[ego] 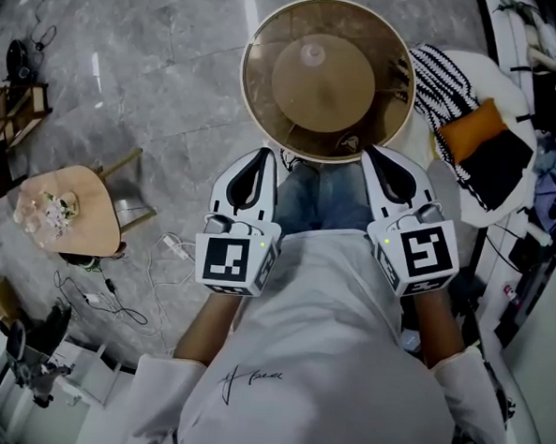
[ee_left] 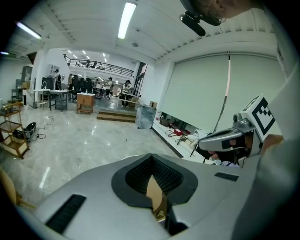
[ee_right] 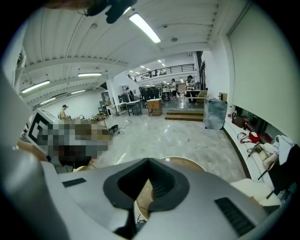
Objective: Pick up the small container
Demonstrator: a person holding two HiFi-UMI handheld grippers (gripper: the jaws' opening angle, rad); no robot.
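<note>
Left gripper (ego: 264,153) and right gripper (ego: 371,152) closed, empty; small pale container (ego: 313,51), perhaps, atop table (ego: 270,52).

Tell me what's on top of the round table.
One small pale container sits at the middle of the round table. The left gripper and right gripper cover part of its near rim, so anything there is hidden.

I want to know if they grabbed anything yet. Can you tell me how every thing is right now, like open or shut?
Left hand-held gripper: shut, nothing in it.
Right hand-held gripper: shut, nothing in it.
Round table: upright, a small pale thing at its middle, untouched.
Small wooden table: upright, something clear on top.
Cables: lying loose on the floor.
Orange cushion: lying on dark cloth.
</note>
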